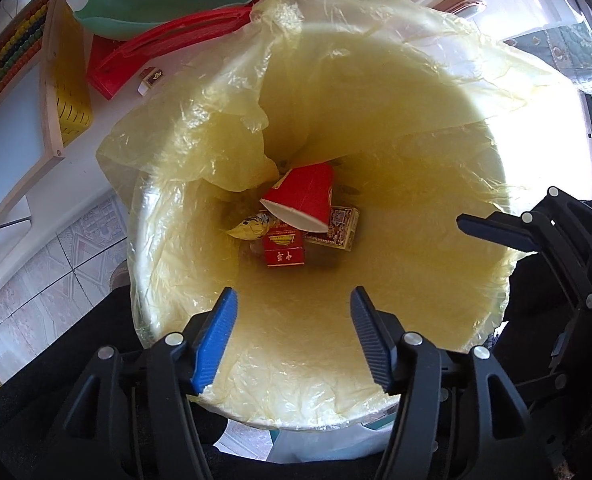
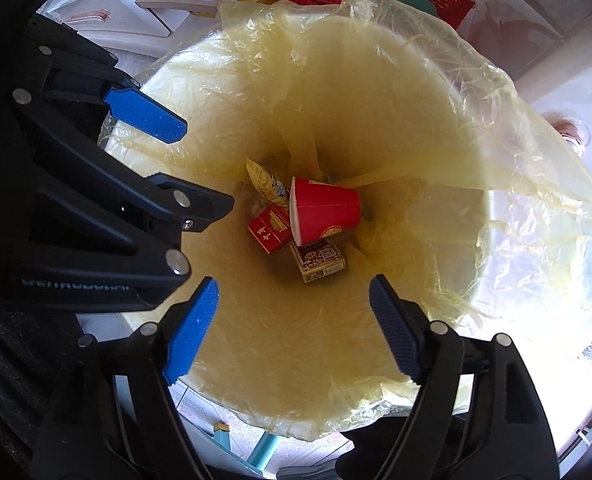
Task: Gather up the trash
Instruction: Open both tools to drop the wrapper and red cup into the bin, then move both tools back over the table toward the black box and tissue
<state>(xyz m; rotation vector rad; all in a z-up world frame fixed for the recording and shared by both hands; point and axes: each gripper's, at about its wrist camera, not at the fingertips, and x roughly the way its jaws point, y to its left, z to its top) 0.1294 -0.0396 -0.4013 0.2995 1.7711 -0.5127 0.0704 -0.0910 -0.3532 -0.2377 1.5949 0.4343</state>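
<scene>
The left gripper (image 1: 292, 336) is spread wide, holding nothing. At twelve o'clock from it, deep in the white bin with the yellow plastic bag (image 1: 376, 120), lies a red paper cup (image 1: 304, 196) on small boxes. The right gripper (image 2: 292, 332) is spread too, empty.
</scene>
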